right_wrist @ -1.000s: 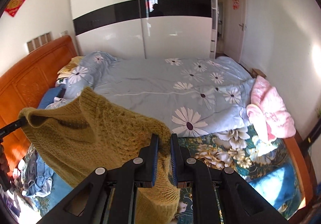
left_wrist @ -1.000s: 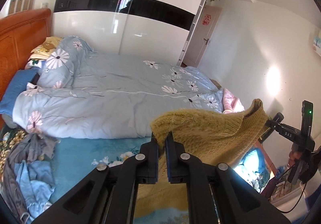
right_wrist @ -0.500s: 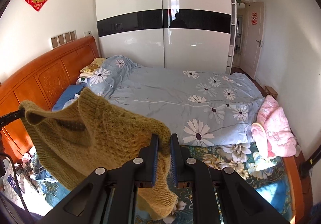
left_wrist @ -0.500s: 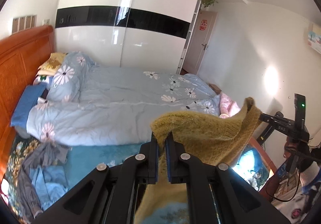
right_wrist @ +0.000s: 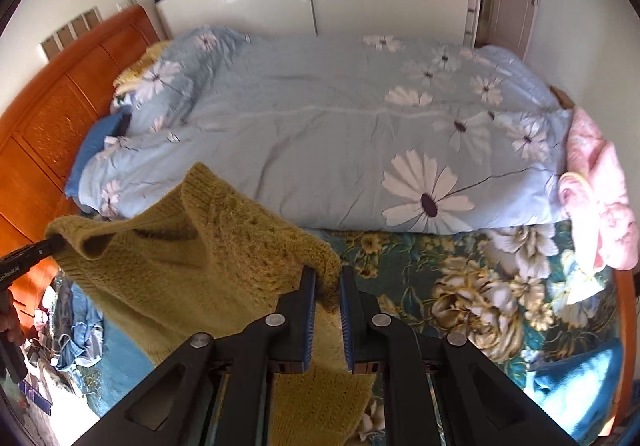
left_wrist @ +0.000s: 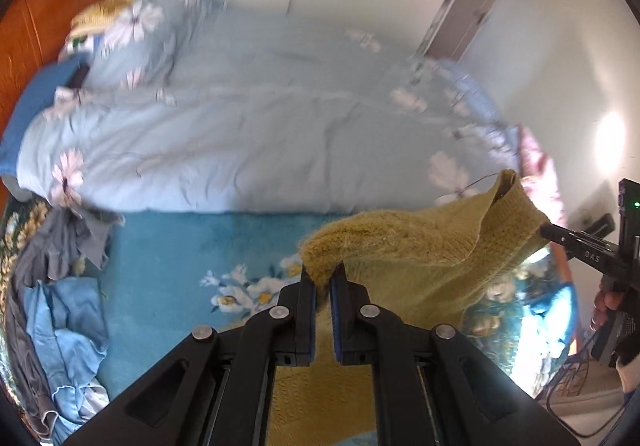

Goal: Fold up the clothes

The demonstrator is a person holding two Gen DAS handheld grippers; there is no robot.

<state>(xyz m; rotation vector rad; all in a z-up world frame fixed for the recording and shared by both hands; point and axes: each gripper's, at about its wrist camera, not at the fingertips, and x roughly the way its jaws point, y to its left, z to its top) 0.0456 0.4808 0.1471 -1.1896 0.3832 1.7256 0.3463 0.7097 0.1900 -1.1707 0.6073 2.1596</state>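
Mustard-yellow knitted sweater (left_wrist: 420,258), coarse and loose-stitched with a ribbed edge, hung stretched in the air above the floral blue bedsheet (left_wrist: 180,246), in front of the pale-blue daisy-print duvet (right_wrist: 340,118). Pinched at one top corner by the left tongs (left_wrist: 322,278), closed tight on the knit; at the other corner by the right tongs (right_wrist: 328,282), likewise clamped. Crumpled grey and blue clothes (left_wrist: 60,306) seen clearly only from the left wrist; fluffy pink garment (right_wrist: 596,186) sharp only from the right.
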